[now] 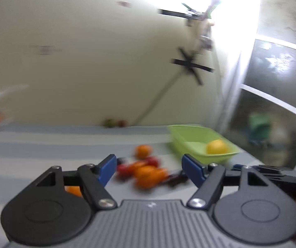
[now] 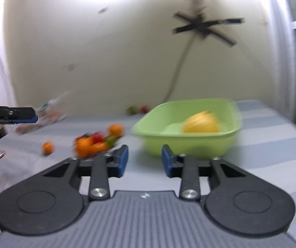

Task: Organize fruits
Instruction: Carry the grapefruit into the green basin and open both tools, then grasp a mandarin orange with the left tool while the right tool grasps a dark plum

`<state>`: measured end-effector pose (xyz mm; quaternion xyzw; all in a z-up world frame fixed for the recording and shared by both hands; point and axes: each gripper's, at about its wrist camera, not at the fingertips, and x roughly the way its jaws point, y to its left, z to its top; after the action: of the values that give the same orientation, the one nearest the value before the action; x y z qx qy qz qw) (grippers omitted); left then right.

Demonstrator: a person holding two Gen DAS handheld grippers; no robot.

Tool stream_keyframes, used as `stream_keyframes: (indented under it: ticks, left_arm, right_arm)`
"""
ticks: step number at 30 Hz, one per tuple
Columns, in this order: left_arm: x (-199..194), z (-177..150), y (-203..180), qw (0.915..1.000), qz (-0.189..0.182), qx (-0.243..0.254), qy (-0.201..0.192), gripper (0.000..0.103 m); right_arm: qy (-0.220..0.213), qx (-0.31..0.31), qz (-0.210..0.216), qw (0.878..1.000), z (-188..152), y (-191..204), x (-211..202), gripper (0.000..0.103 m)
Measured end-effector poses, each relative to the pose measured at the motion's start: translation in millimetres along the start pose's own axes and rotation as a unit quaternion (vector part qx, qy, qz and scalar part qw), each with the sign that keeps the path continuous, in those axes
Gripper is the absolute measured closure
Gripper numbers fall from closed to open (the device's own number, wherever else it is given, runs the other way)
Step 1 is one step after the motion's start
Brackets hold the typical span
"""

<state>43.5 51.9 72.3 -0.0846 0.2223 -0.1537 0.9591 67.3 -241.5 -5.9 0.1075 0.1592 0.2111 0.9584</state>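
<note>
While both views blur, the left gripper (image 1: 149, 168) hangs spread and empty over the fruit pile (image 1: 146, 172) on the striped table (image 1: 44, 144); the right gripper (image 2: 144, 161) gapes empty before the green basin (image 2: 189, 142), 1 yellow fruit (image 2: 200, 122) inside.

2 low wrist views – both face the green basin (image 1: 201, 144).

Yellow fruit (image 2: 201, 122) lies in green tub (image 2: 158, 132); right tool (image 2: 144, 161) empty.
</note>
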Motion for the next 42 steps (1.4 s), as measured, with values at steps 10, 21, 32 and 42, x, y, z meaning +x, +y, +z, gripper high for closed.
stream_keyframes:
  ticks: [10,21,32,42]
  left_arm:
    - [23,-47,-39,0.9946,-0.062,0.062,0.054,0.028]
    - [53,-71,-59,0.9916,-0.037,0.087,0.088,0.033]
    - [54,-68,-48,0.9928,-0.048,0.029,0.106,0.065]
    - [110,15,-78,0.9875,-0.136,-0.016,0.078,0.065]
  right_arm:
    - [0.05,-0.001,0.013,0.999,-5,51,43,0.077]
    - [0.084,-0.033,-0.028,0.996,2,38,89,0.076]
    - [0.086,-0.017,0.0,0.996,-6,35,78,0.076]
    - [-0.038,-0.049,-0.051,0.997,0,23,12,0.076]
